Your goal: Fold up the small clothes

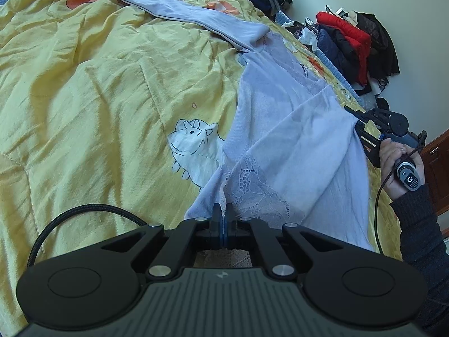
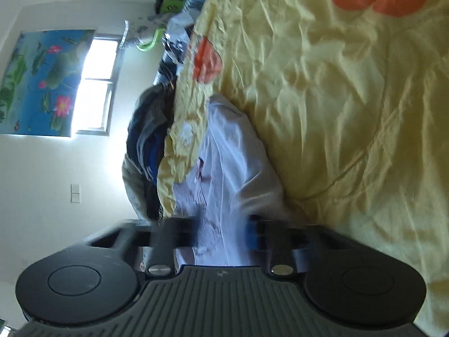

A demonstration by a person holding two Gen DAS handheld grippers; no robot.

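Pinching the pale garment's [image 1: 283, 140] lacy hem, left gripper [image 1: 223, 219] fingers clenched; right gripper [image 2: 224, 230] spread around cloth, garment stretching lengthwise up the bed [image 1: 98, 84].

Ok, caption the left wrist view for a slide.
Left gripper shut on pale lavender garment's lace hem over yellow quilt.

Yellow quilt [image 1: 98, 84] w/ sheep print [image 1: 193, 151], lotus pic [image 2: 39, 81], window [image 2: 95, 84]
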